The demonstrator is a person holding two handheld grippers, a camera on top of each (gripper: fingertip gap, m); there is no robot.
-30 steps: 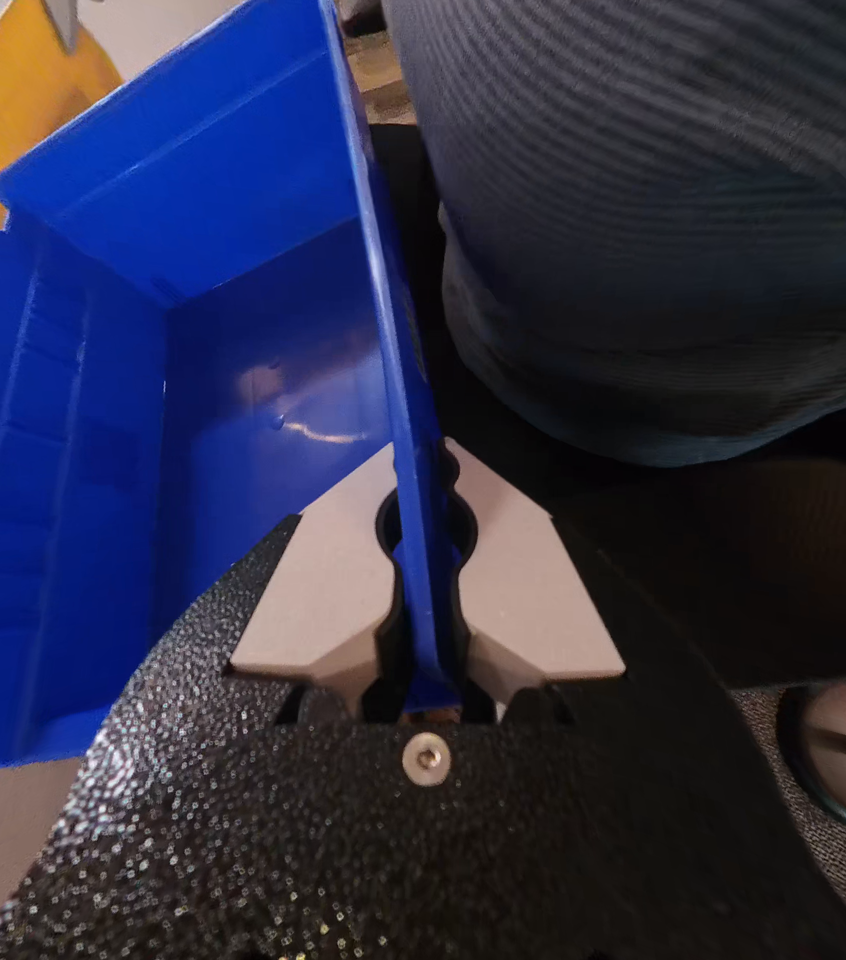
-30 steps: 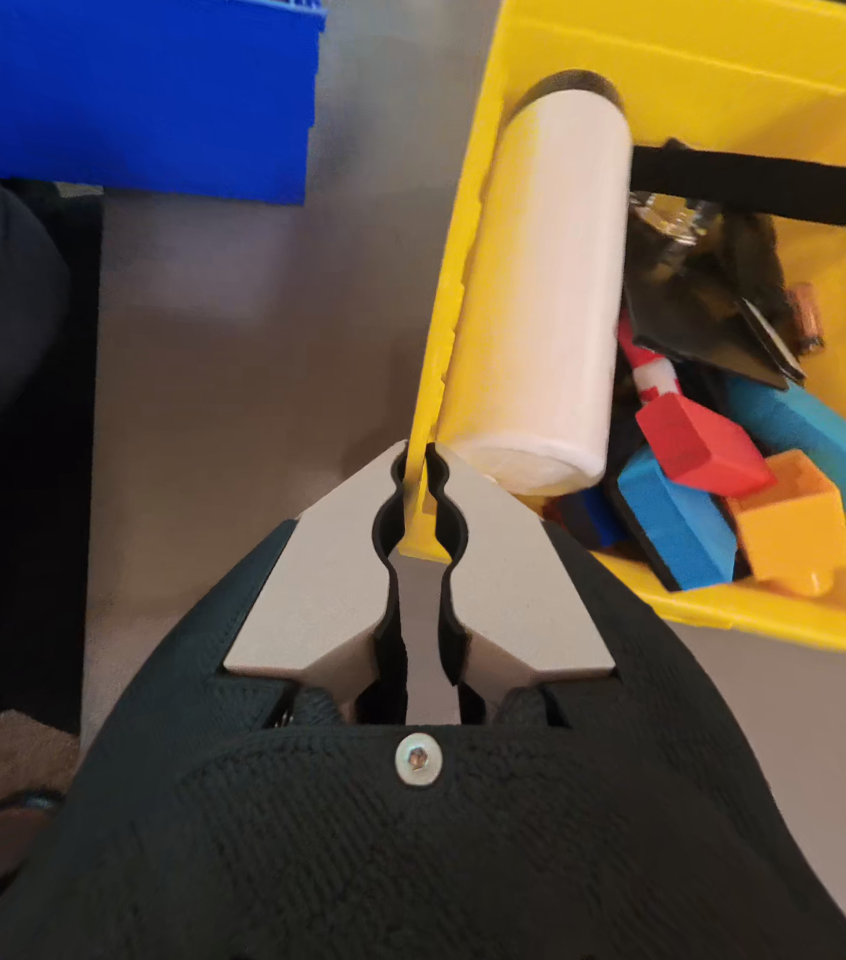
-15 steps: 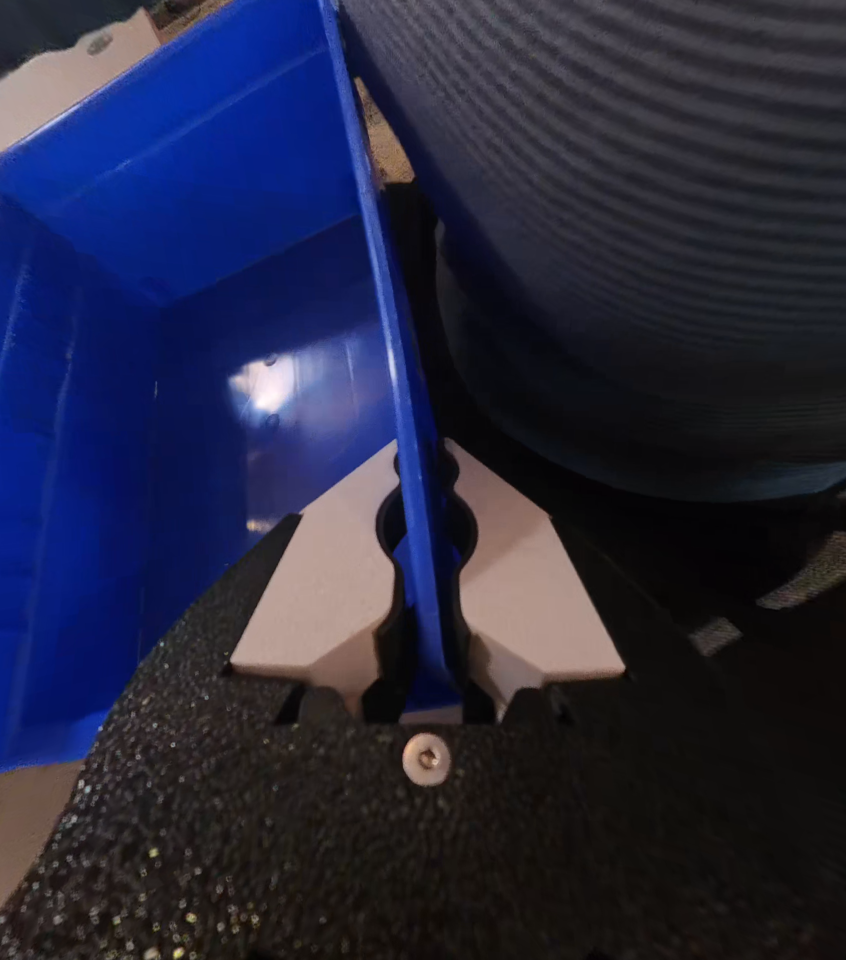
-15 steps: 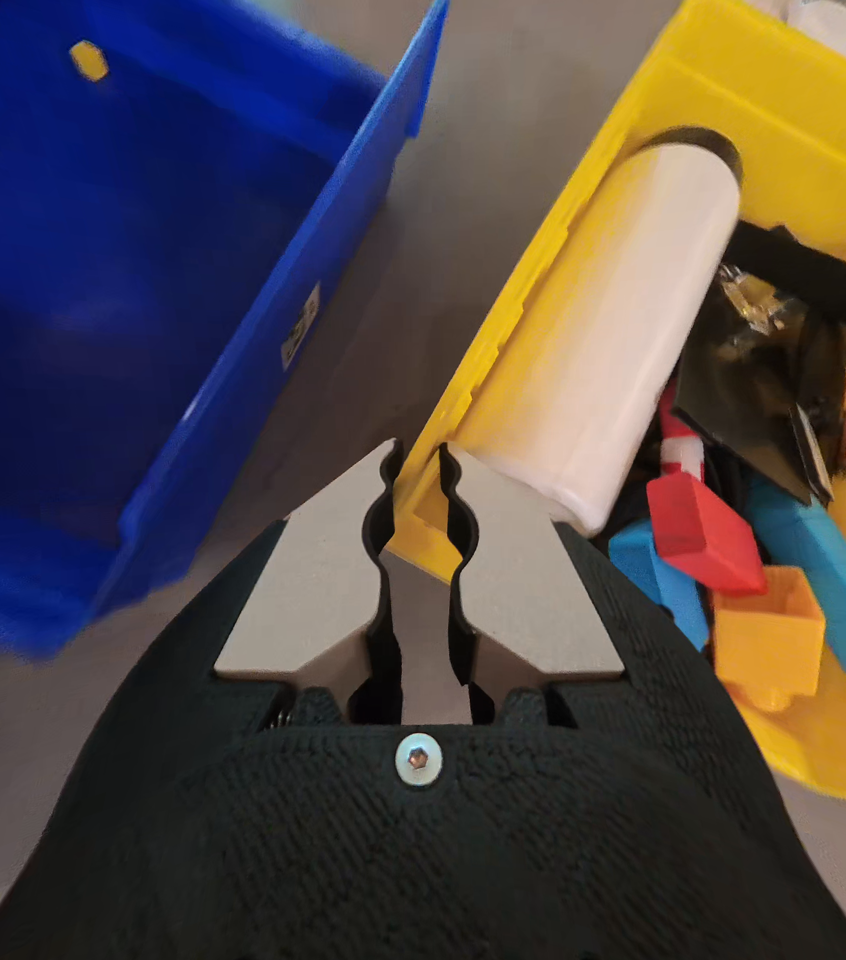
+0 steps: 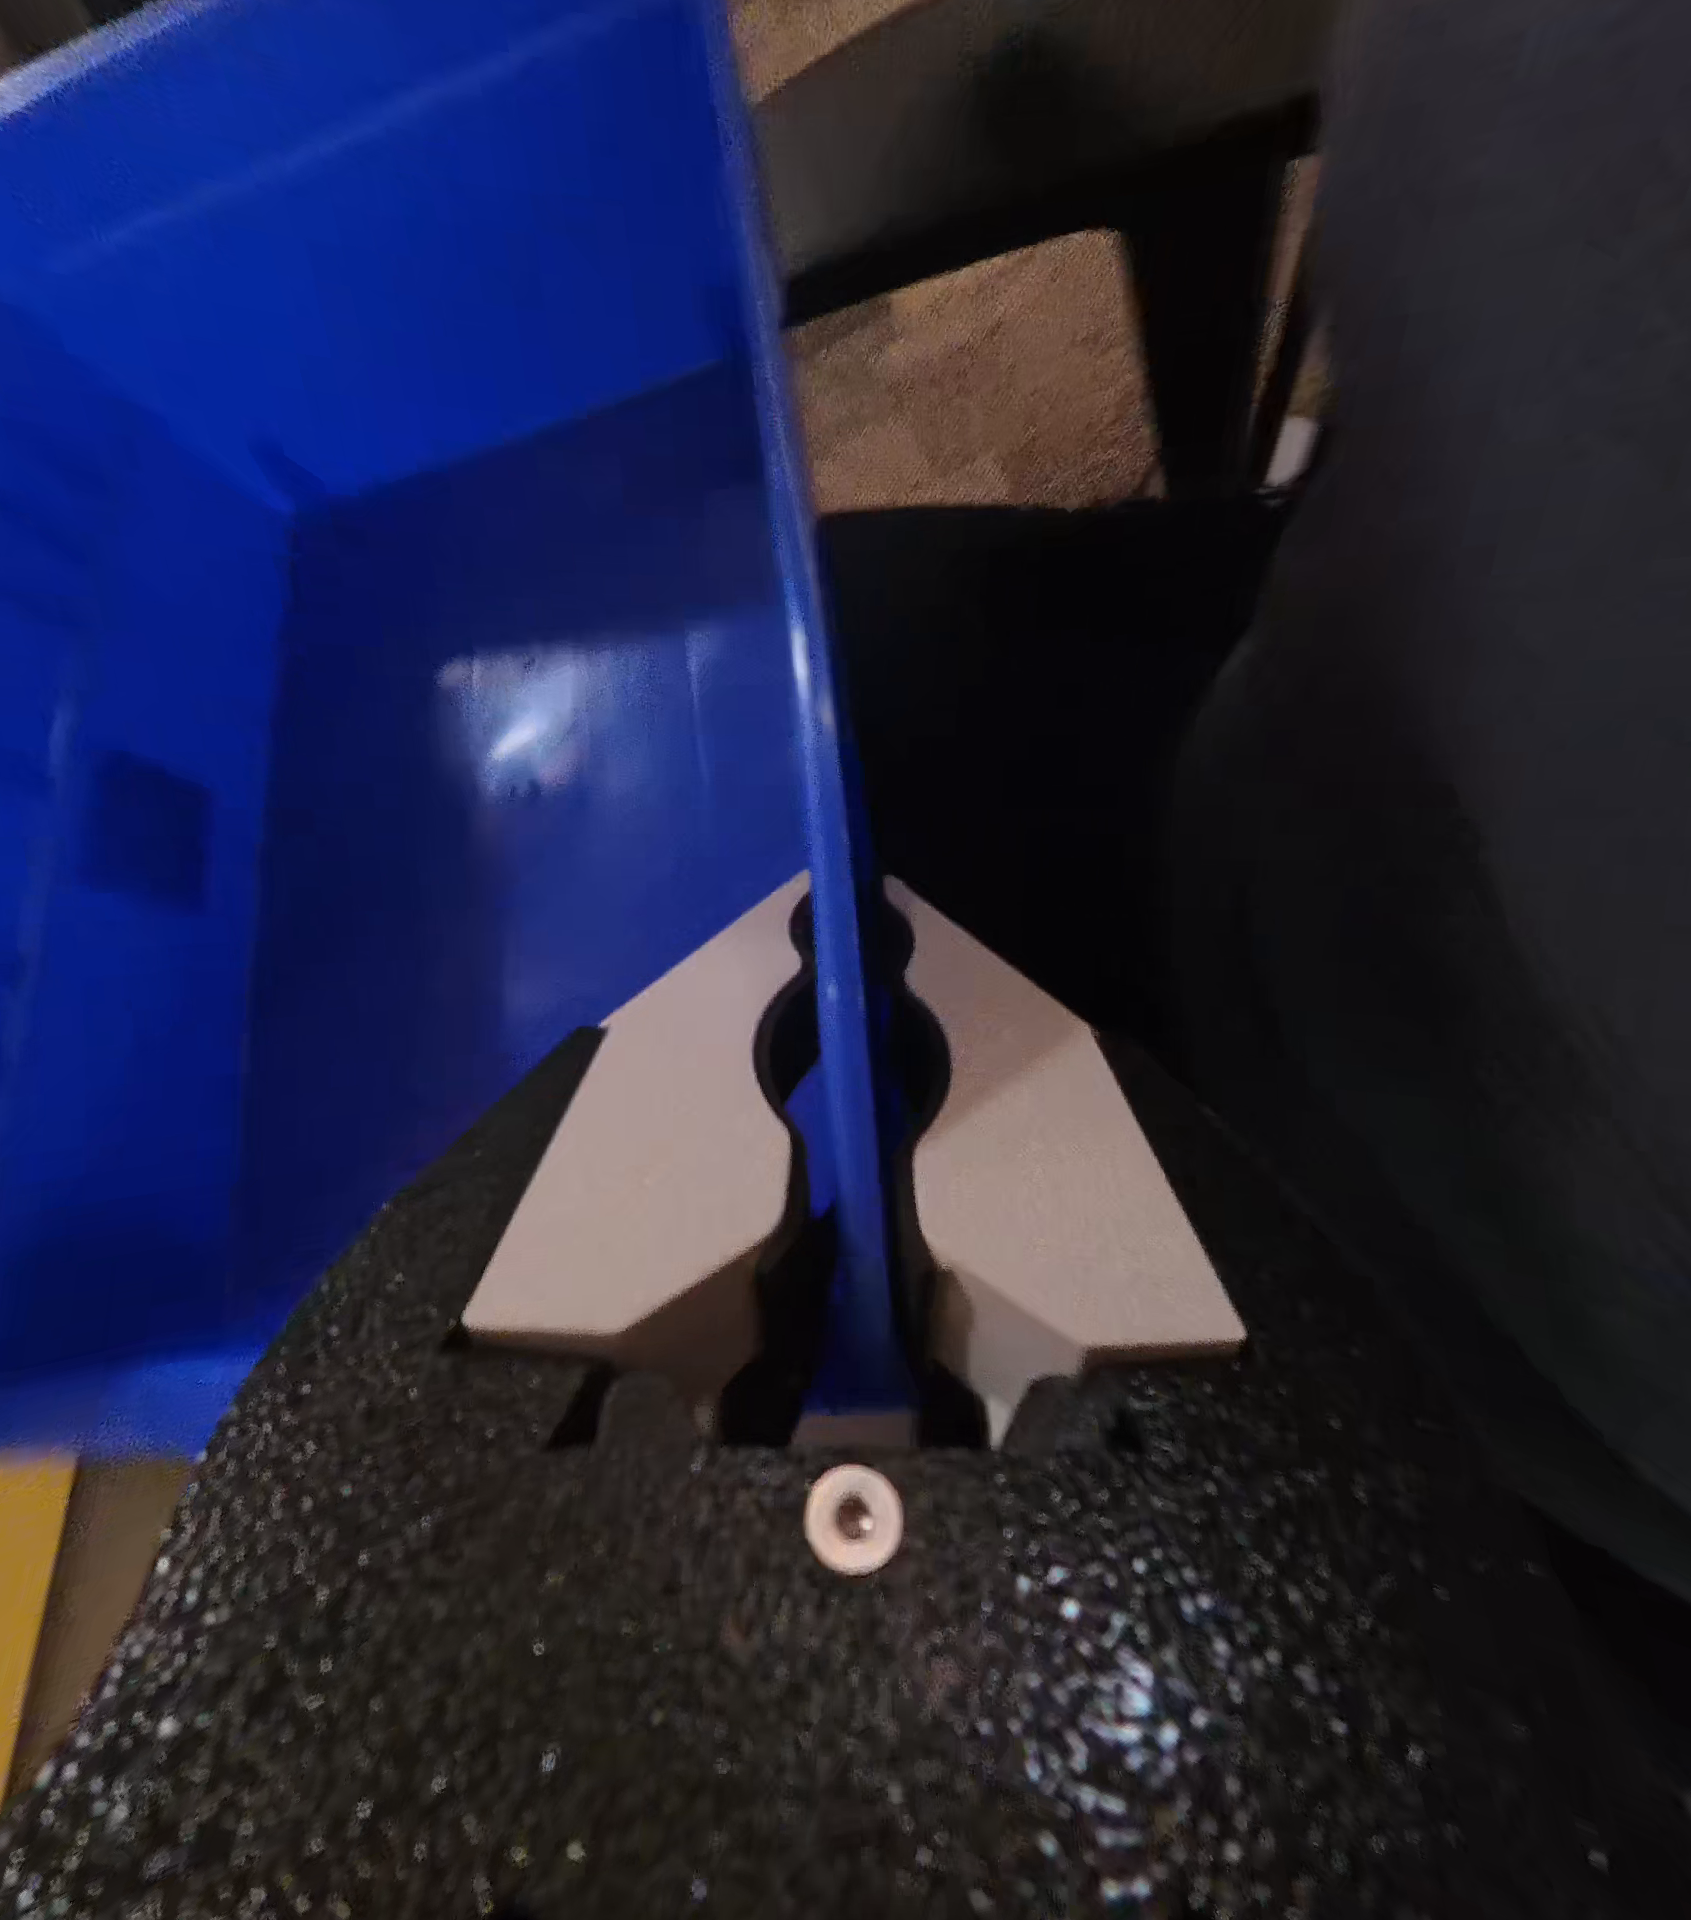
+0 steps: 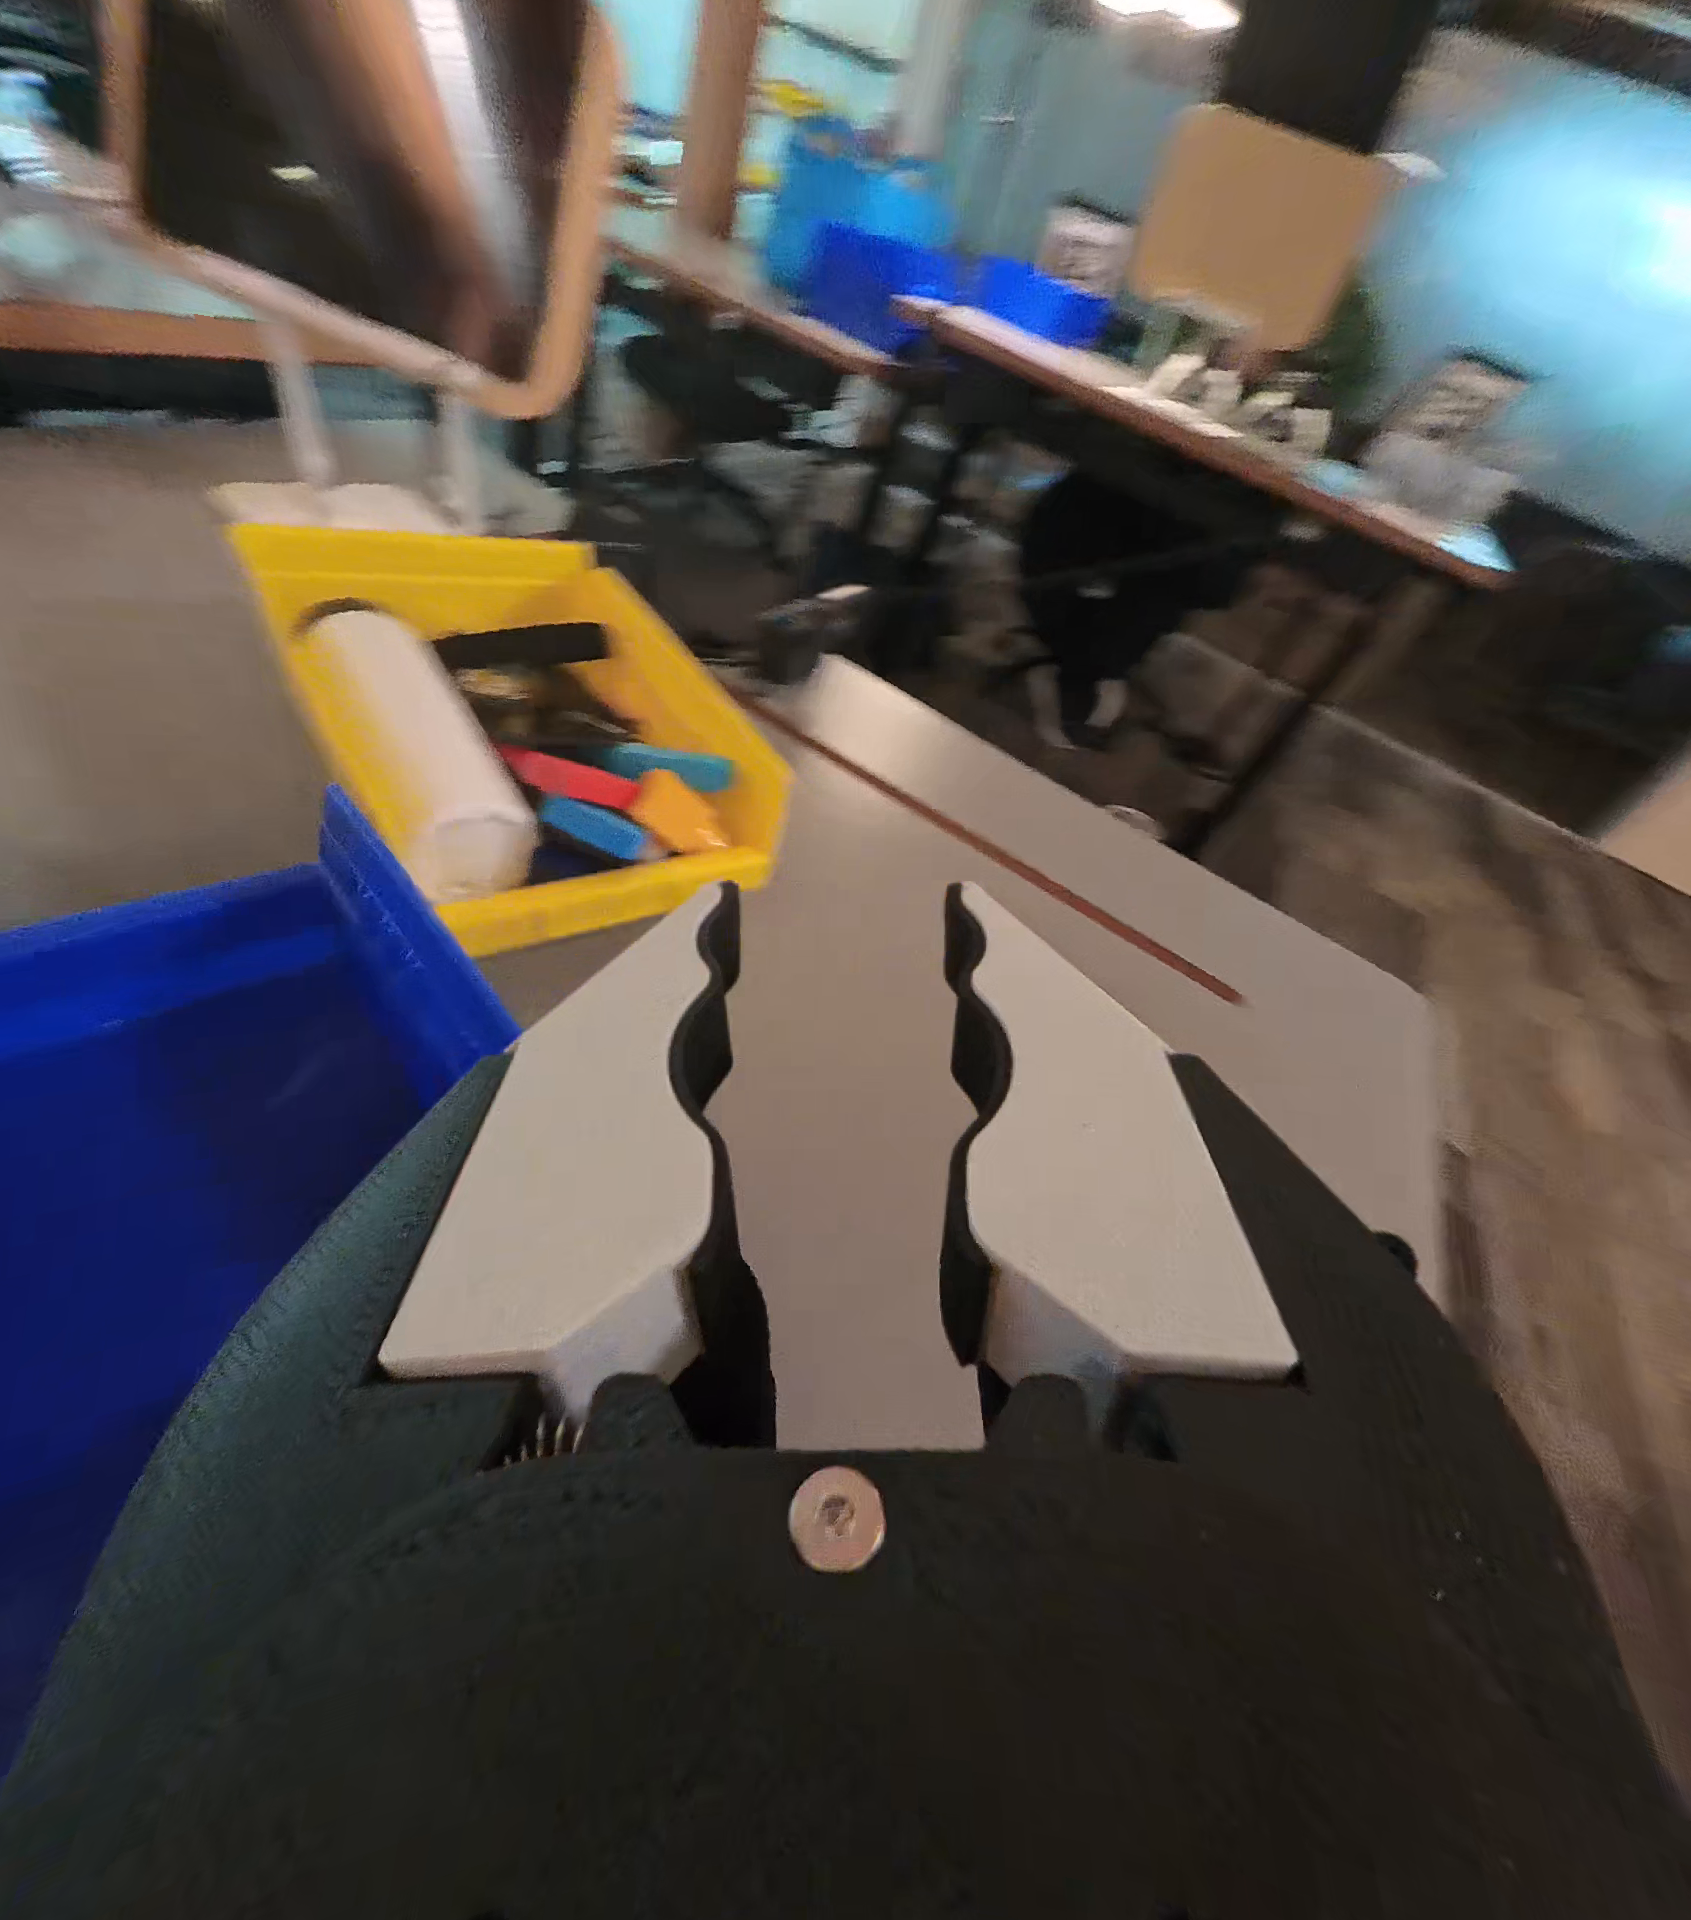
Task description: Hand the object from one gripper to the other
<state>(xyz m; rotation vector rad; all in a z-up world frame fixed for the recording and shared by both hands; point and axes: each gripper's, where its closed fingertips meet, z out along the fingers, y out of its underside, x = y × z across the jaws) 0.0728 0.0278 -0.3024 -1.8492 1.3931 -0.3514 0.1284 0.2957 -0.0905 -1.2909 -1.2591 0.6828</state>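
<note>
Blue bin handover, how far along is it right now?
Done: the left gripper is shut on the blue bin, clamping its side wall. In hand: the right gripper is open and empty beside the bin, over the table. Left: the right gripper closing on the bin, then the left letting go.

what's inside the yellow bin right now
The yellow bin holds a white roll along its left wall, a black strap at the back, and red, blue and orange blocks. Whatever lies under the pile is covered.
</note>
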